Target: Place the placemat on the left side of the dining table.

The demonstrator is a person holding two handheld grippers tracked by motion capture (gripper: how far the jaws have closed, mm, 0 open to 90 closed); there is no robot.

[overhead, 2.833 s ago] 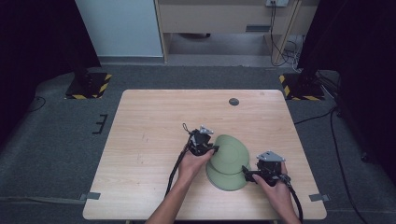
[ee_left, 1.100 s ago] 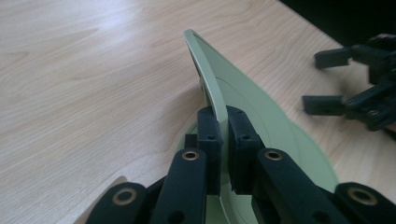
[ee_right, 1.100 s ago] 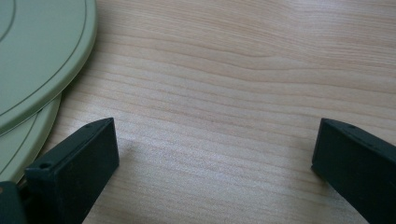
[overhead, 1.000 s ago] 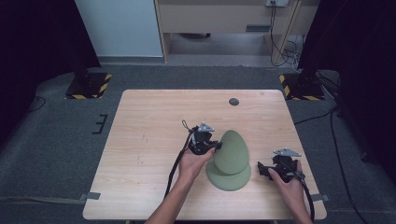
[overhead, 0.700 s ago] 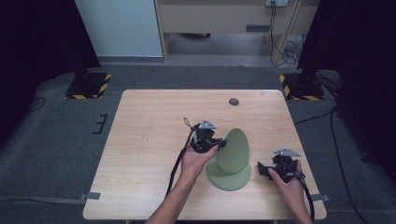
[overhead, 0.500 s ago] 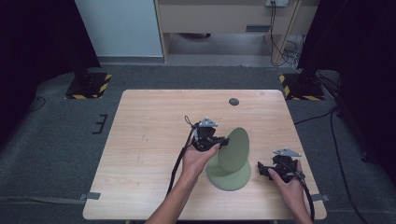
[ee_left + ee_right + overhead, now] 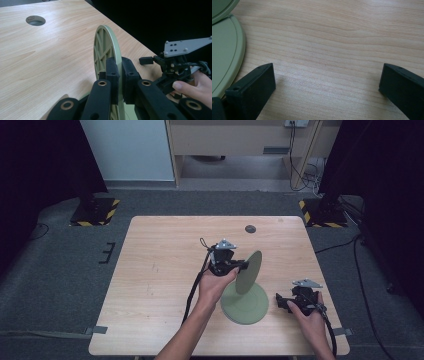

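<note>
While the left gripper (image 7: 239, 265) pinches the rim of a green disc (image 7: 249, 271) and holds it on edge, tilted up off the table, a second green disc (image 7: 246, 303) lies flat on the wood right below it, near-right of centre. From the left gripper view the jaws are pressed onto the raised disc (image 7: 106, 52) from both sides; its ribbed underside faces left in that view. Whether the raised disc's lower edge touches the flat one, cannot tell.

Right gripper (image 7: 284, 301) sits low at the near right of the table, just right of the flat disc, apart from it, held in the right hand (image 7: 311, 318). Its jaws are spread wide with bare wood between them in the right gripper view; the flat disc (image 7: 224, 52) shows at the left there, with the edge of the other disc (image 7: 222, 7) above it.

Table (image 7: 160, 270) is light wood, grain running left-right, with a round grommet hole (image 7: 250, 228) near the far edge, right of centre. Floor is dark grey carpet (image 7: 55, 270). Two black bases with yellow-black hazard stripes stand at far left (image 7: 95, 210) and far right (image 7: 320, 214). Far wall has a pale blue panel (image 7: 127, 147) and a wooden cabinet (image 7: 240, 137); cables (image 7: 302, 162) hang at far right. Tape tabs (image 7: 99, 329) sit on the carpet at the near corners.
</note>
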